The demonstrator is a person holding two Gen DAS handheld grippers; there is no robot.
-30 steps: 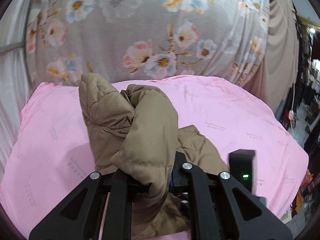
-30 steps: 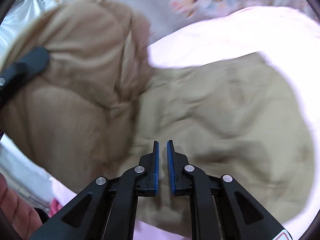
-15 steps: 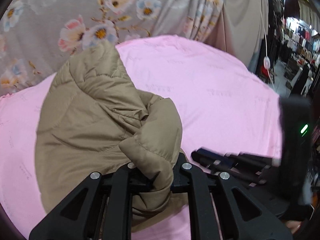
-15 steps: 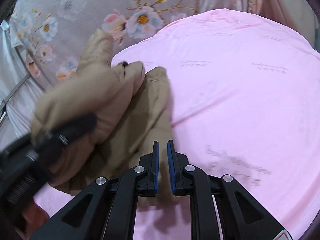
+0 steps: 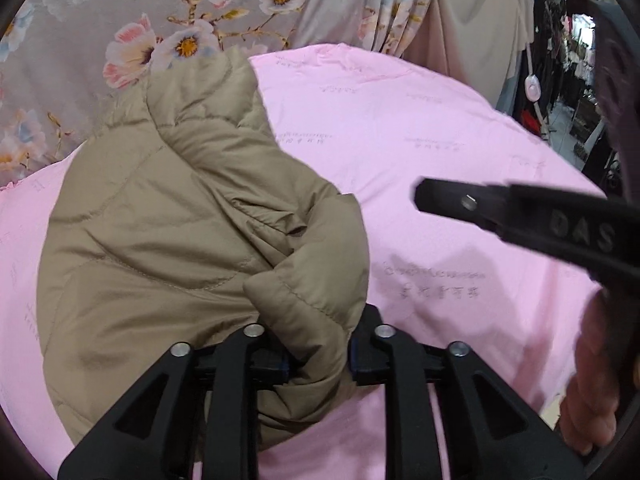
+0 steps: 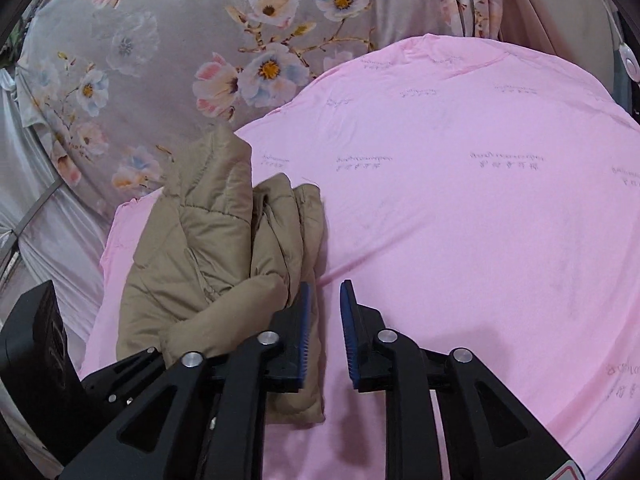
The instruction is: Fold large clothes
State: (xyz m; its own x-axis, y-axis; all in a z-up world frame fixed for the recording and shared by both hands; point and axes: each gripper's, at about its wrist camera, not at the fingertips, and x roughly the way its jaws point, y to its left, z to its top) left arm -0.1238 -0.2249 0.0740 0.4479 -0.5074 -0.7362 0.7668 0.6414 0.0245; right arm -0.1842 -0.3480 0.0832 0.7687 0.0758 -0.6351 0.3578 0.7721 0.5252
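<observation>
**Padded jacket being let go on the pink sheet**

A tan quilted jacket [image 5: 168,240] is lying bunched on the left part of the pink sheet [image 5: 420,128], near the flowered curtain [image 5: 120,20]. A thick fold of it is sitting between the jaws of the left gripper [image 5: 318,354], and these jaws are being opened; whether the pads are still pressing on the fold cannot be told for sure. The jaws of the right gripper [image 6: 324,332] are also being opened, with nothing between them, only sheet below, and the jacket [image 6: 224,264] just beside its left finger.

The jacket is judged to be light, soft and puffy, with a smooth shell that may be slipping from a thin pinch. It is best taken at a stitched seam or hem, with a full fold between the pads.

In the left view the right gripper [image 5: 520,220] is being seen from the side, with a hand [image 5: 592,380] behind it. Only in the right view is the layered right edge of the bundle being shown.
</observation>
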